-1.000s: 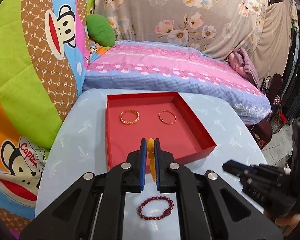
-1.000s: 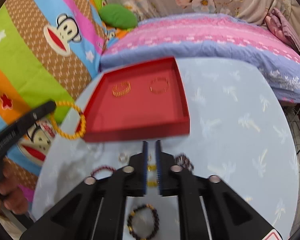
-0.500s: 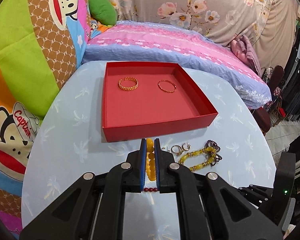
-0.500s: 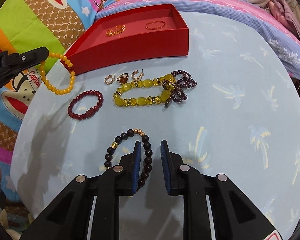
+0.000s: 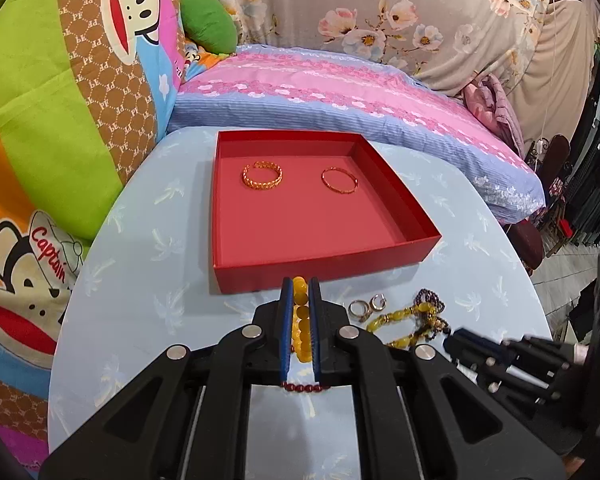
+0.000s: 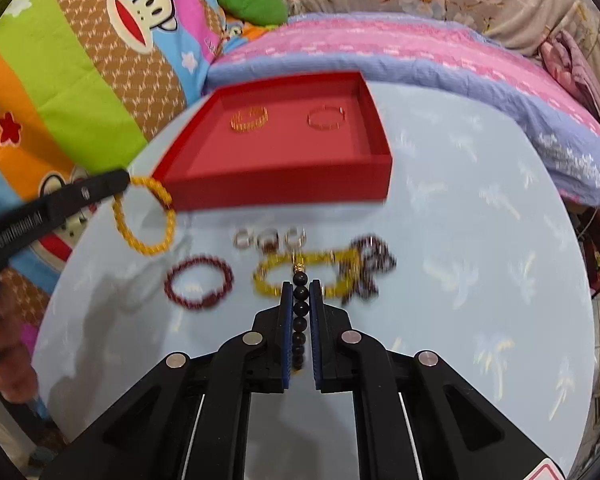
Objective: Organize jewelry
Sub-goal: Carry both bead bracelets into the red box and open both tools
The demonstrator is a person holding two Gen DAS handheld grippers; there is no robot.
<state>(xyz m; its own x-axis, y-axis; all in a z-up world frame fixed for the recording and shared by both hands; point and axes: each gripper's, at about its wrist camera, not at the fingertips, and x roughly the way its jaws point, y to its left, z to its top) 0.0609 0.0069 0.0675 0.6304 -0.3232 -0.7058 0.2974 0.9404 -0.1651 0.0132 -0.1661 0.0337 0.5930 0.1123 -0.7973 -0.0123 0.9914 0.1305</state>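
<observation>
We are in a home, in a bedroom or sleeping corner. Right behind the round table with the pale blue palm-print cloth [image 5: 140, 280] lies a bed with a pink and lavender flowered quilt [image 5: 340, 92]. Left of the table hangs a bright striped cartoon-monkey blanket [image 5: 60, 120], with a green plush cushion [image 5: 208, 24] beside it. Behind the bed hangs a grey floral sheet [image 5: 380, 12]. To the table's right, dark clothes hang on a rack [image 5: 596, 184].

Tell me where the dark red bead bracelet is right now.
In the right wrist view, the dark red bead bracelet lies on the table, left of the yellow stone bracelet, below the hanging yellow bead bracelet.
</observation>
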